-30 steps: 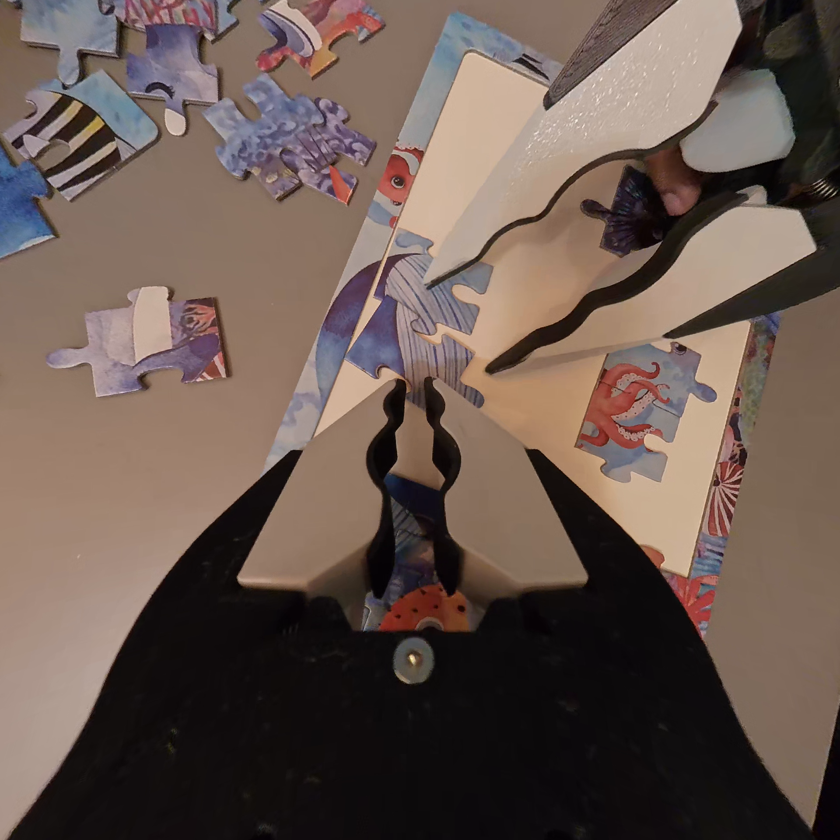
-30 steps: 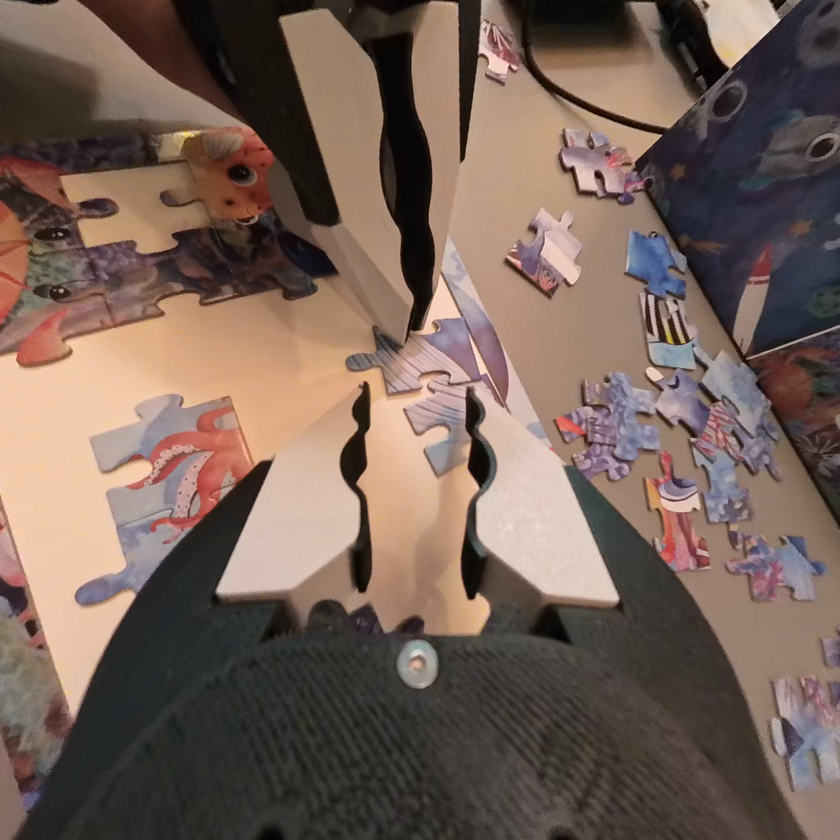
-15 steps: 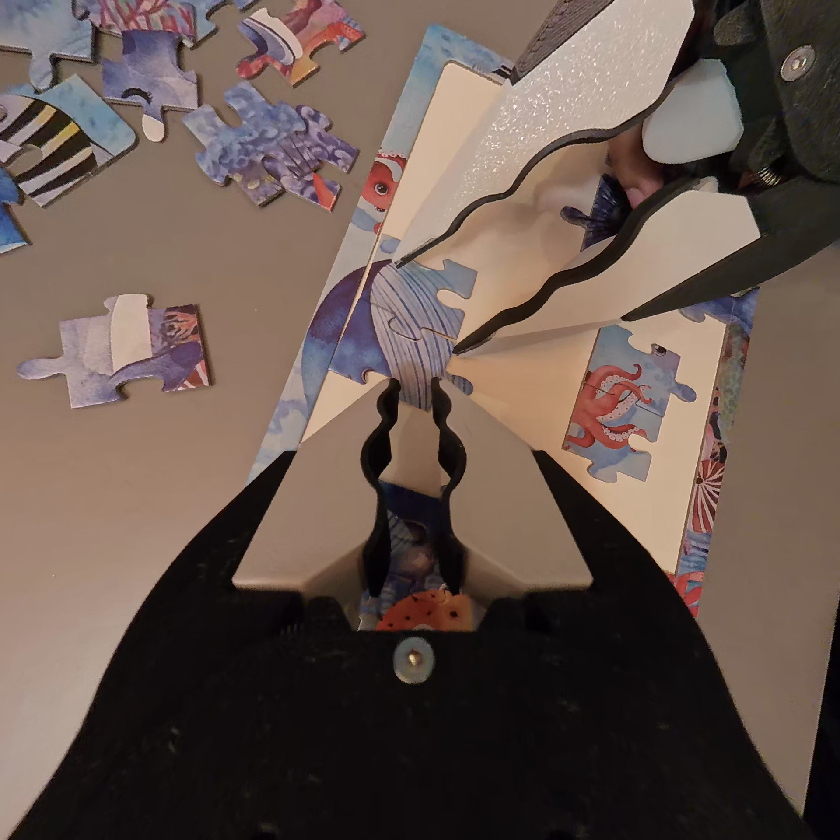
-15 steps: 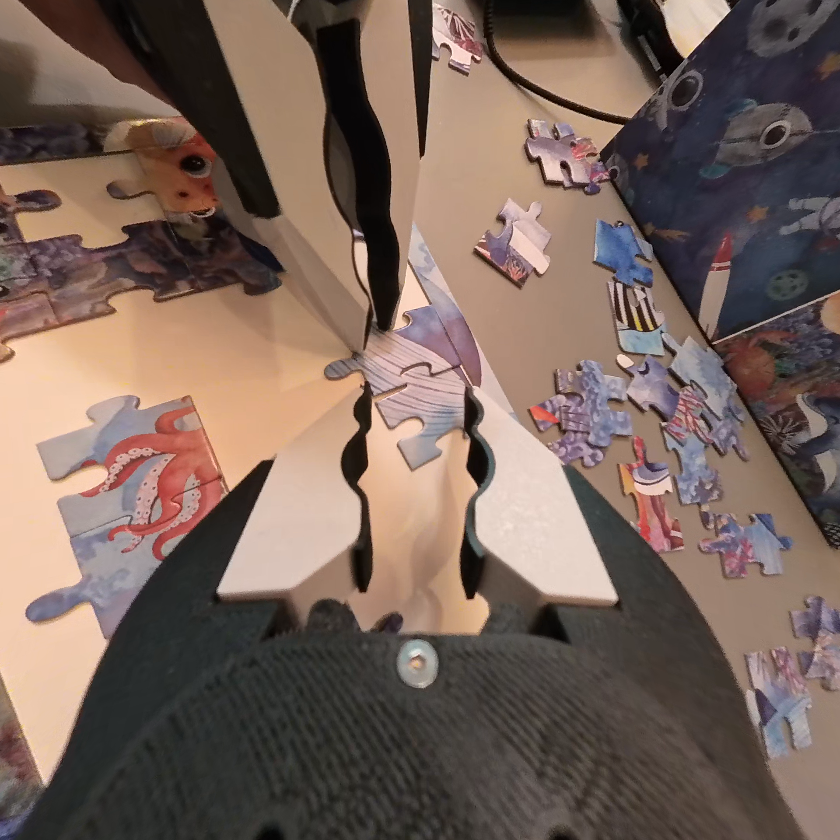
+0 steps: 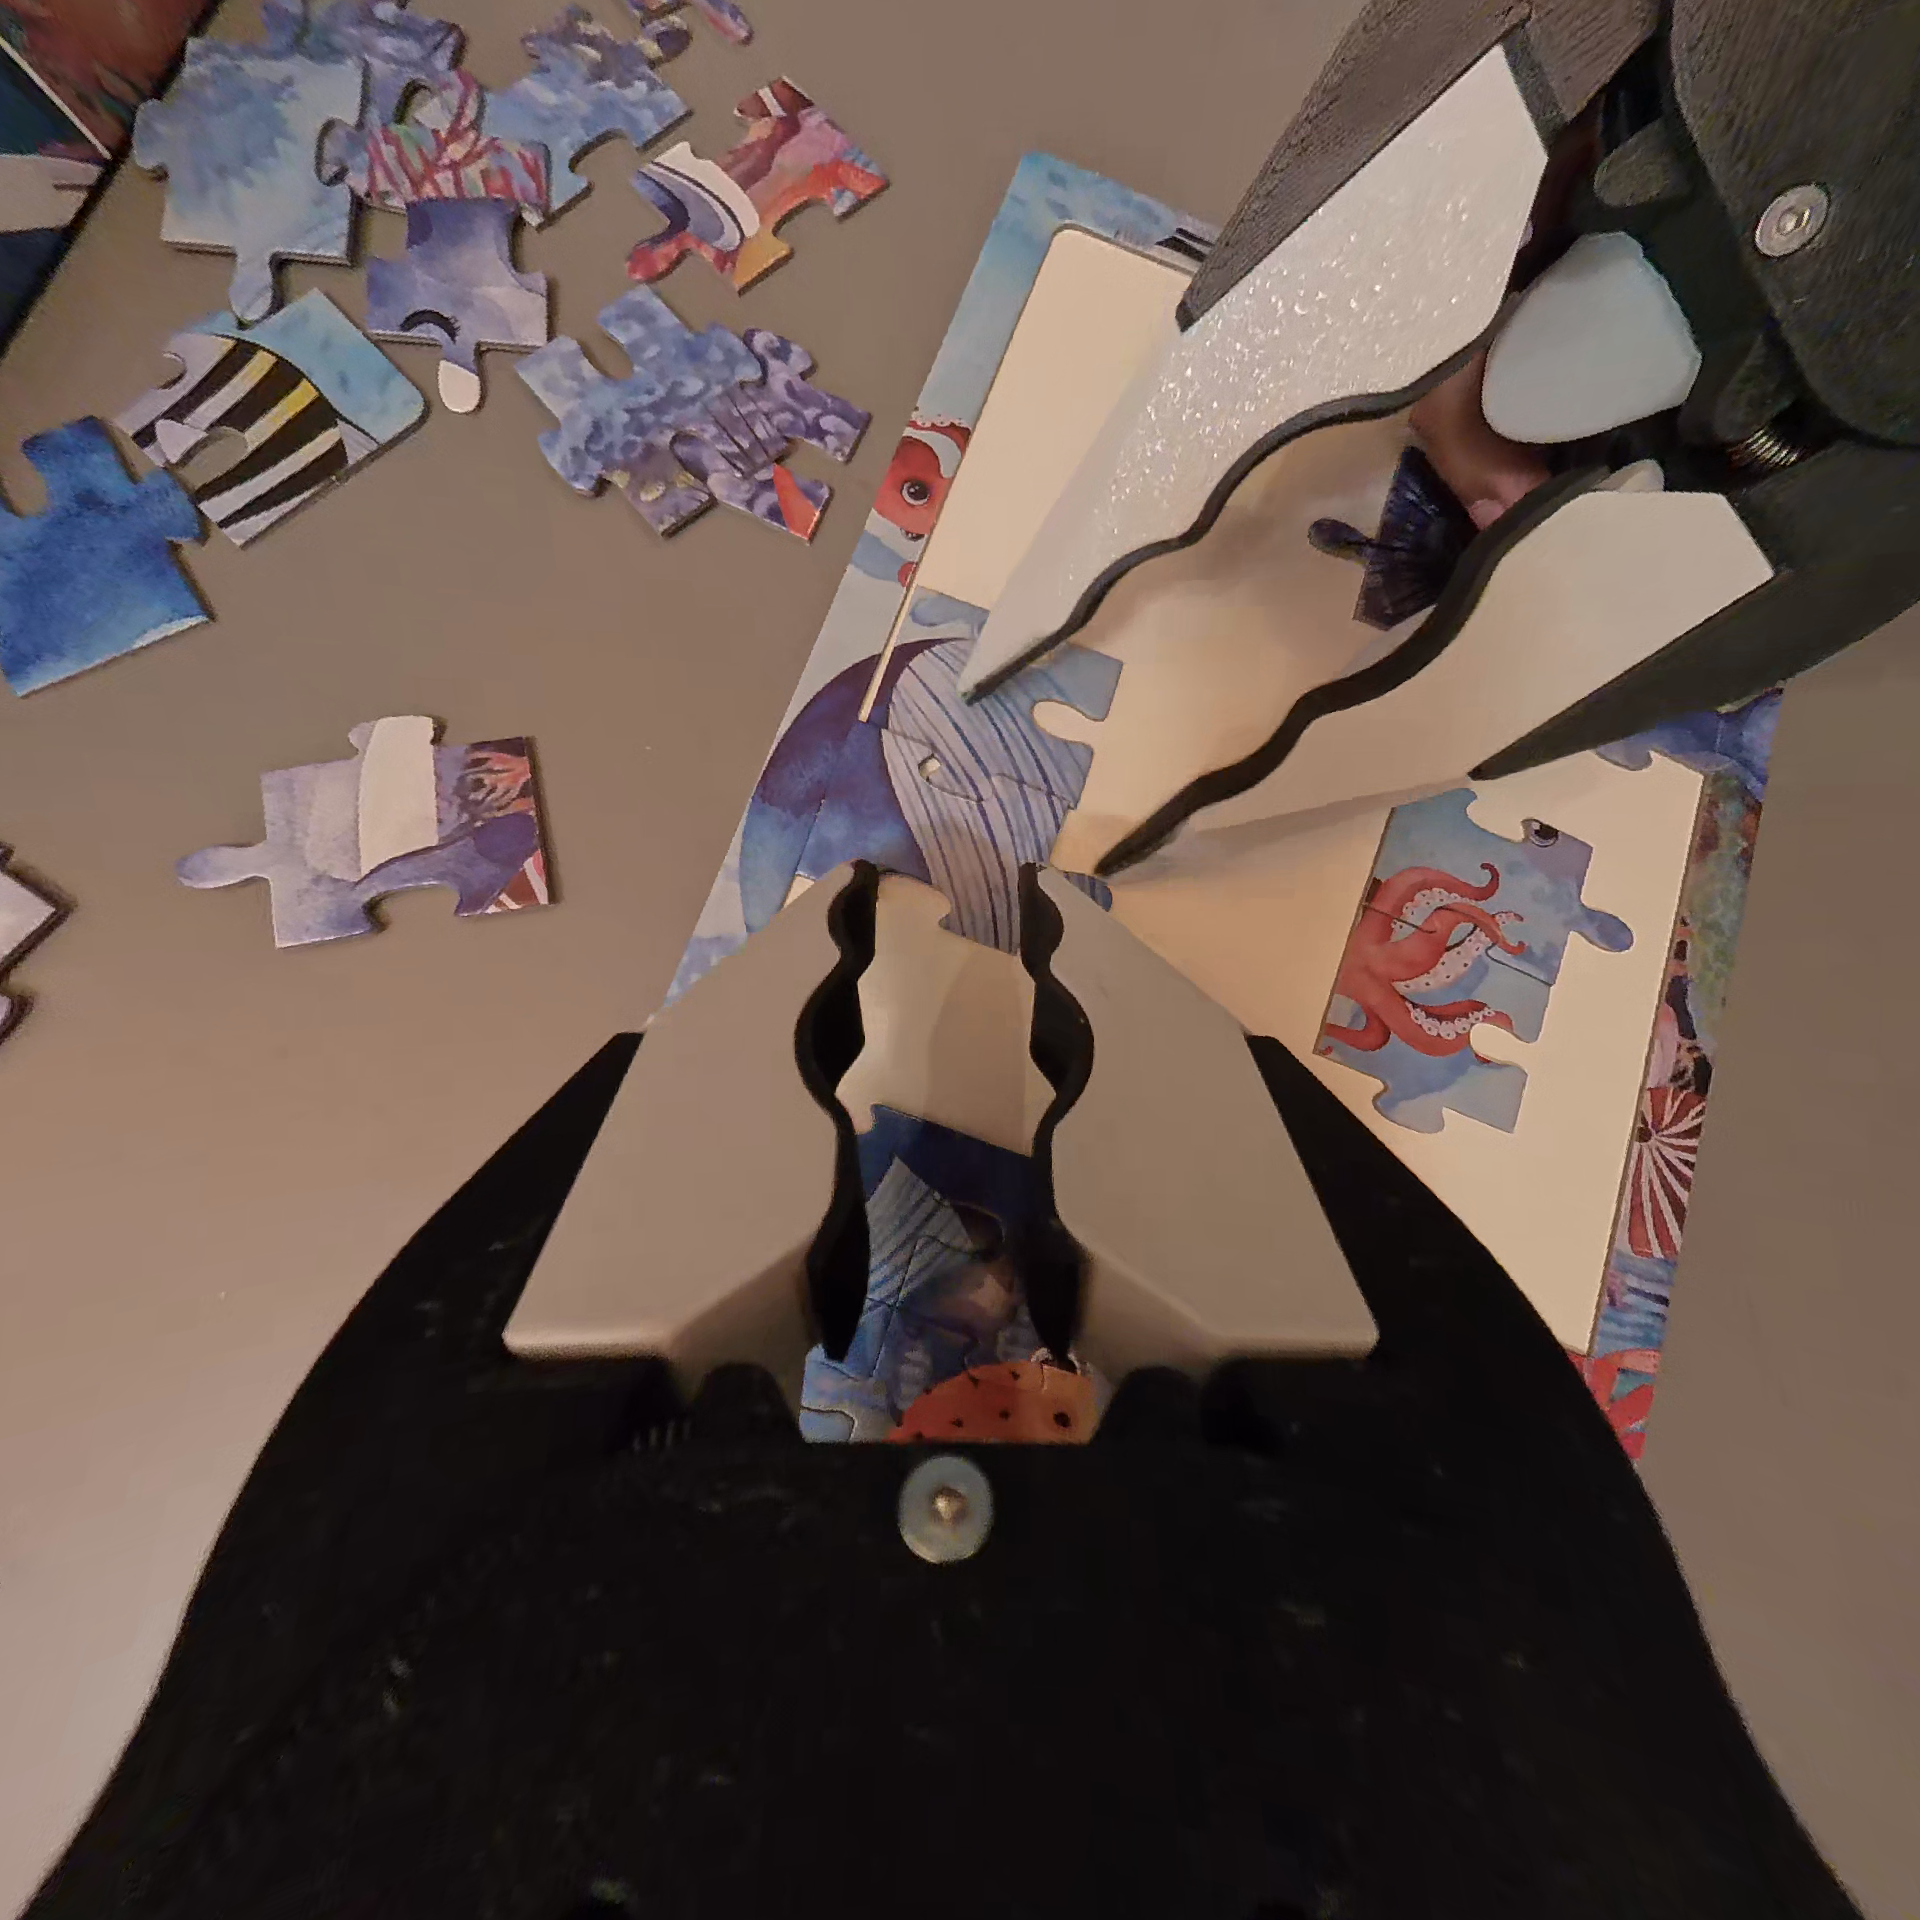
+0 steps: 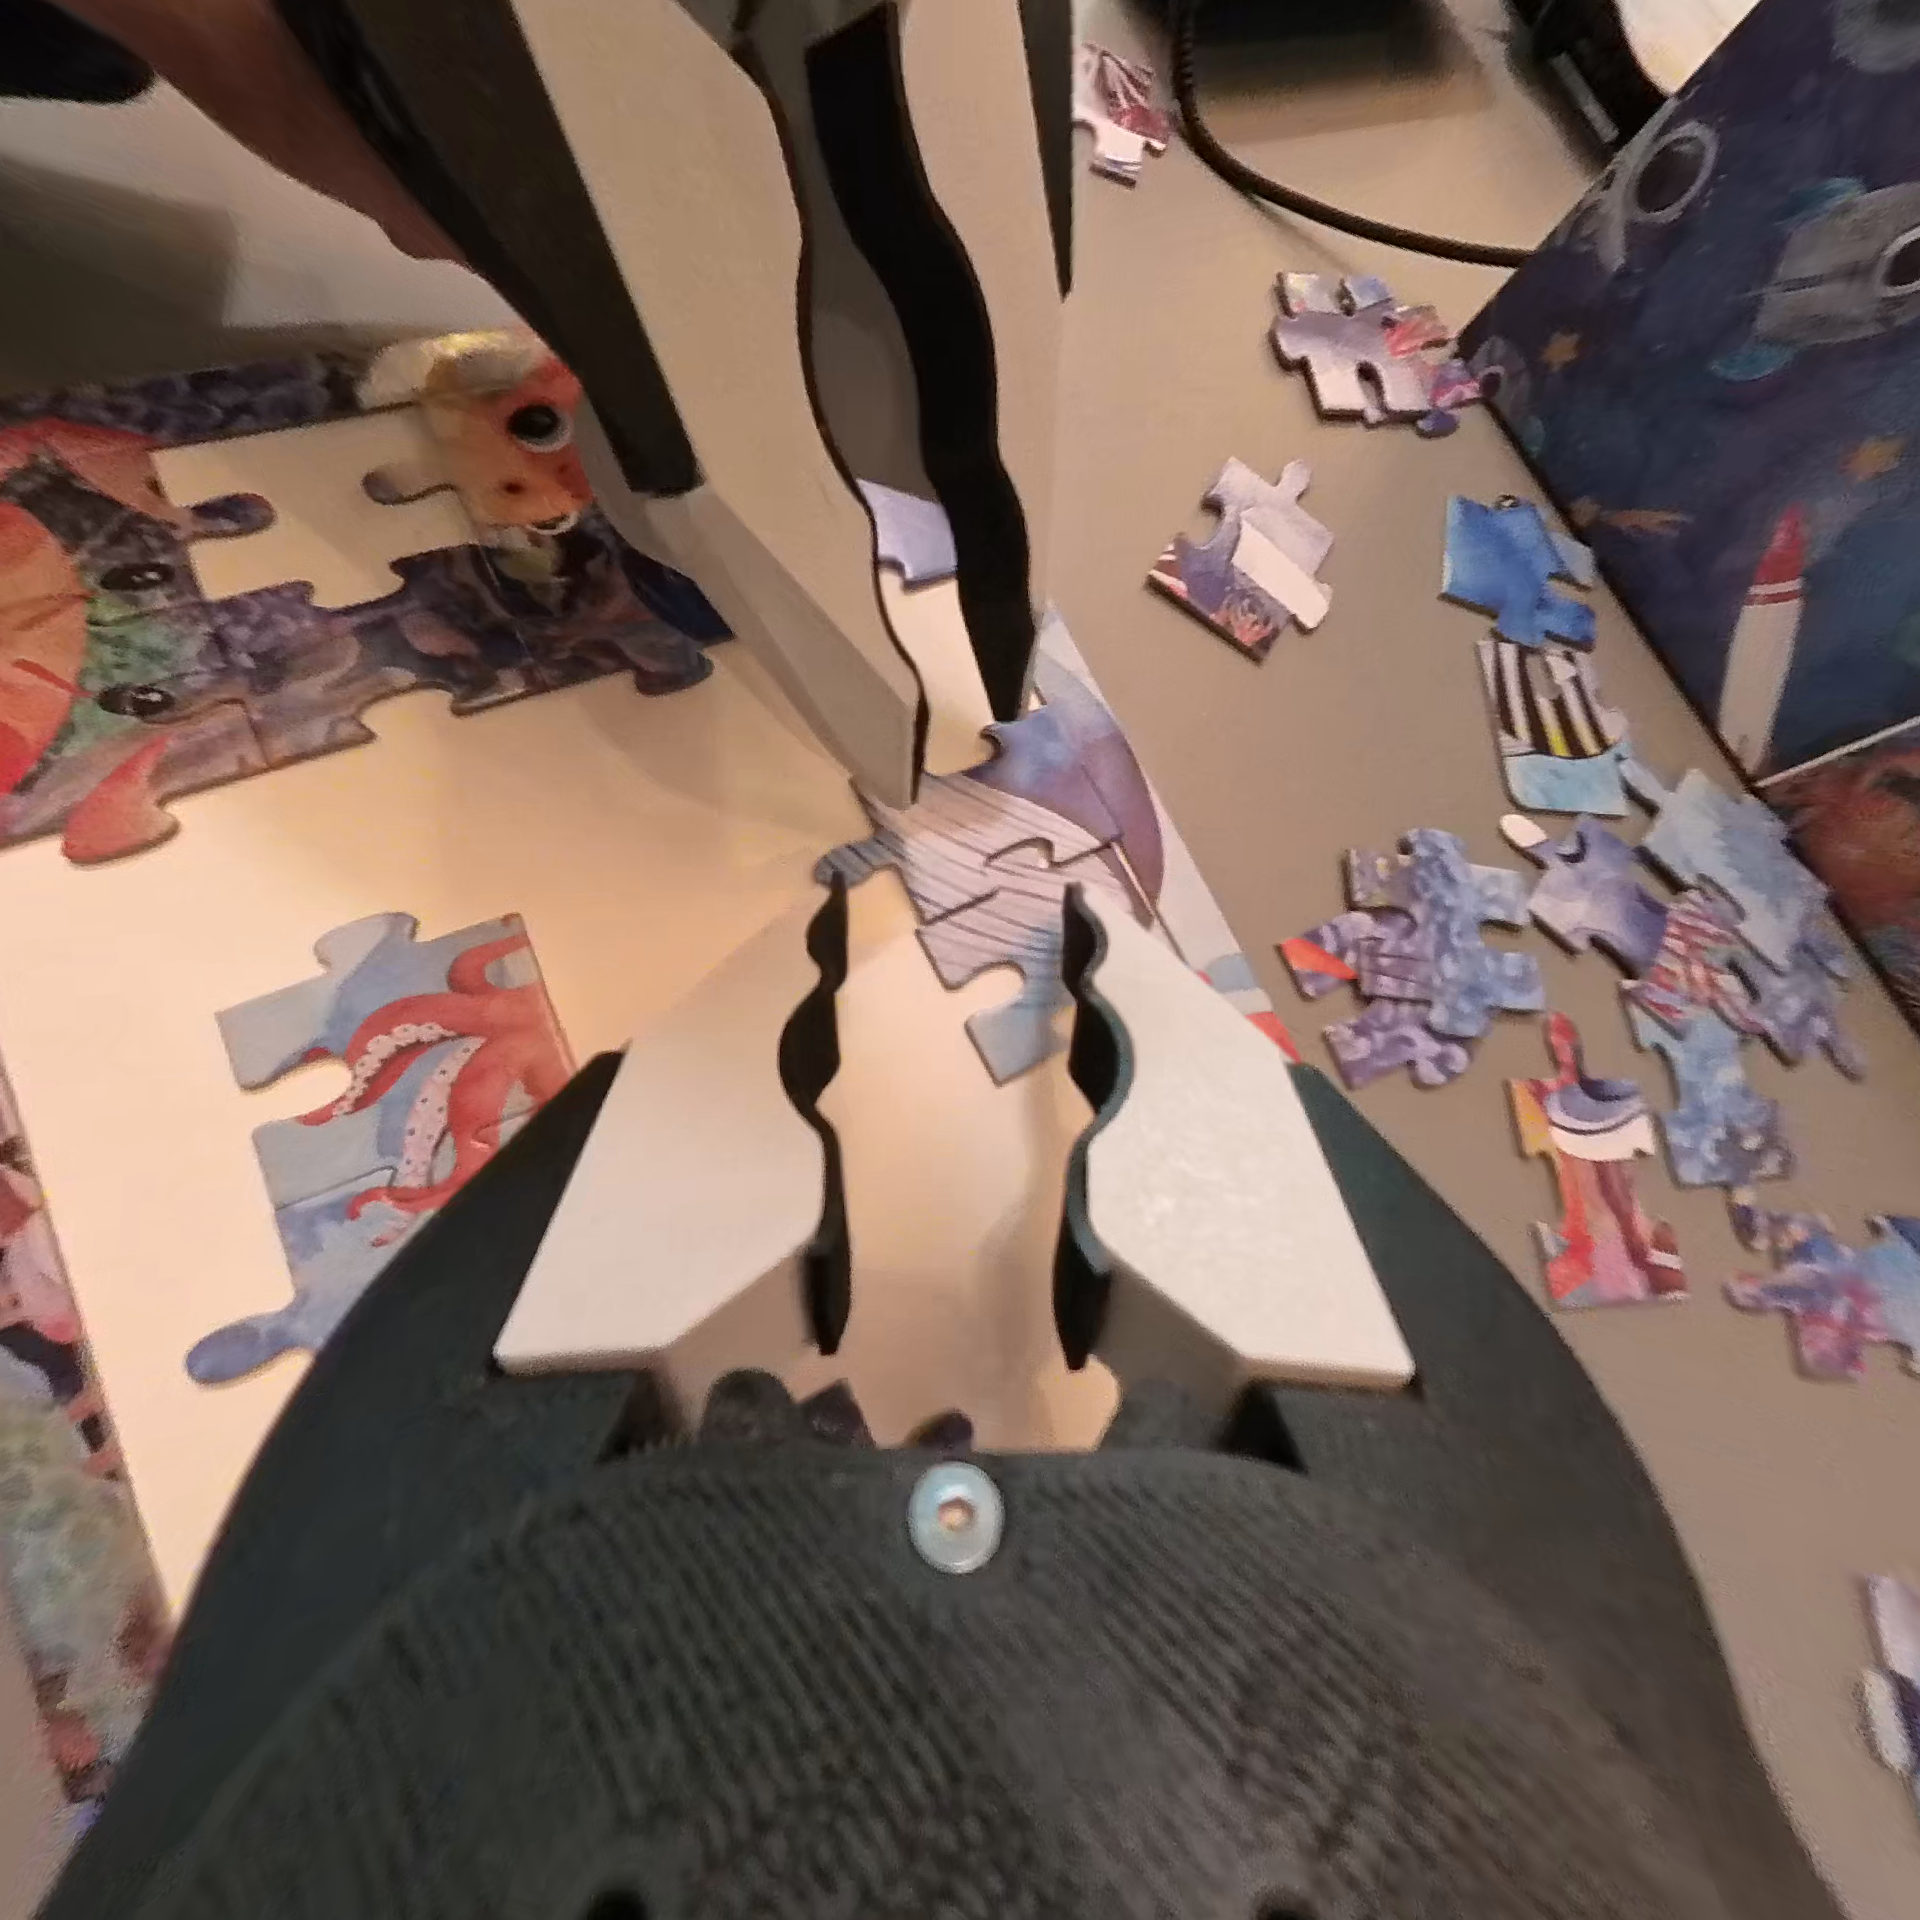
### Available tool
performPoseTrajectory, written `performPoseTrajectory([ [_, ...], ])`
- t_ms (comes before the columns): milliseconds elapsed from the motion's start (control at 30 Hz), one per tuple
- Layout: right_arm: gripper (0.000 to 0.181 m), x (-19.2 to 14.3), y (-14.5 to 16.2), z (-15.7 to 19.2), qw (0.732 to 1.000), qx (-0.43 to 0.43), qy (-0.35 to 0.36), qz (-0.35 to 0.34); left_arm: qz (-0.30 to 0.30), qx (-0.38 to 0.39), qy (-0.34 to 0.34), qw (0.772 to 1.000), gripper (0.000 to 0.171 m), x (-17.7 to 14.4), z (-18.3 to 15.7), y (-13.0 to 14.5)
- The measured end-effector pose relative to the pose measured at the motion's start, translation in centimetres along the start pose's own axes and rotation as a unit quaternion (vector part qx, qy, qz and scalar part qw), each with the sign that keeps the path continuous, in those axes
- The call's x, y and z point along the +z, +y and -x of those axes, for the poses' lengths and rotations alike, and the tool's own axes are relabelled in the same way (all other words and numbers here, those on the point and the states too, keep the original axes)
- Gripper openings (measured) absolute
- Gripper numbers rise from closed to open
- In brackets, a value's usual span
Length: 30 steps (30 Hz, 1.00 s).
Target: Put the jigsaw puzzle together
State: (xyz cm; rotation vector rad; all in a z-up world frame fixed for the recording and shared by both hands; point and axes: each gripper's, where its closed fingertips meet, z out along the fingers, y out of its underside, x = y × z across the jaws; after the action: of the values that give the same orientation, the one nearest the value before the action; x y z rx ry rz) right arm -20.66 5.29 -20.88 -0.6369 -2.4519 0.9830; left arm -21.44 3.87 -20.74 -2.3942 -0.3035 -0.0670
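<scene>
The puzzle tray [image 5: 1226,914] has a cream base and a pictured frame and lies on a grey table. Two joined striped whale pieces [image 5: 977,748] sit at its left edge, and they also show in the right wrist view [image 6: 997,862]. My left gripper [image 5: 945,878] is open and empty, with its tips at the near edge of the whale pieces. My right gripper [image 6: 956,888] is open and empty, with its tips at their other side. Each gripper shows in the other's view, the right gripper [image 5: 1039,779] and the left gripper [image 6: 961,748]. Two joined octopus pieces [image 5: 1444,966] lie in the tray.
Several loose pieces [image 5: 686,416] lie on the table left of the tray, one with a white patch [image 5: 384,821]. A dark blue pictured box [image 6: 1714,416] and a black cable [image 6: 1299,197] stand beyond them. Assembled seabed pieces [image 6: 312,644] fill the tray's far end. My left and right fingertips are right by each other.
The whale pieces went from skewed to joined and seated against the tray's edge. My left gripper's jaws have opened wider. The right gripper has shifted slightly along the pieces.
</scene>
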Motion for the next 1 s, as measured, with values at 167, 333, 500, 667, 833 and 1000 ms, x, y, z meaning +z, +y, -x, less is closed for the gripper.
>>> performPoseTrajectory([
  [167,0.043,0.3,-0.2,0.9,0.999,0.03,-0.042,-0.008,0.006,0.004,-0.002,1.0,0.026,0.2,0.0,0.2],
  [333,0.038,0.3,-0.1,1.3,0.997,0.042,-0.061,-0.006,0.014,0.006,0.0,1.0,0.026,0.4,-0.2,0.4],
  [500,0.033,0.2,-0.1,1.5,0.997,0.044,-0.07,-0.006,0.017,0.007,0.003,1.0,0.026,0.5,-0.3,0.5],
  [667,0.033,0.2,-0.1,1.3,0.997,0.043,-0.063,-0.006,0.02,0.009,0.002,1.0,0.025,0.5,-0.4,0.6],
  [833,0.034,0.1,0.1,0.8,0.998,0.042,-0.053,-0.004,0.024,0.011,0.0,1.0,0.025,0.5,-0.4,0.7],
  [1000,0.034,-0.7,0.7,-0.5,1.0,0.022,-0.017,0.008,0.035,0.019,-0.008,0.999,0.021,0.3,-0.2,1.0],
])
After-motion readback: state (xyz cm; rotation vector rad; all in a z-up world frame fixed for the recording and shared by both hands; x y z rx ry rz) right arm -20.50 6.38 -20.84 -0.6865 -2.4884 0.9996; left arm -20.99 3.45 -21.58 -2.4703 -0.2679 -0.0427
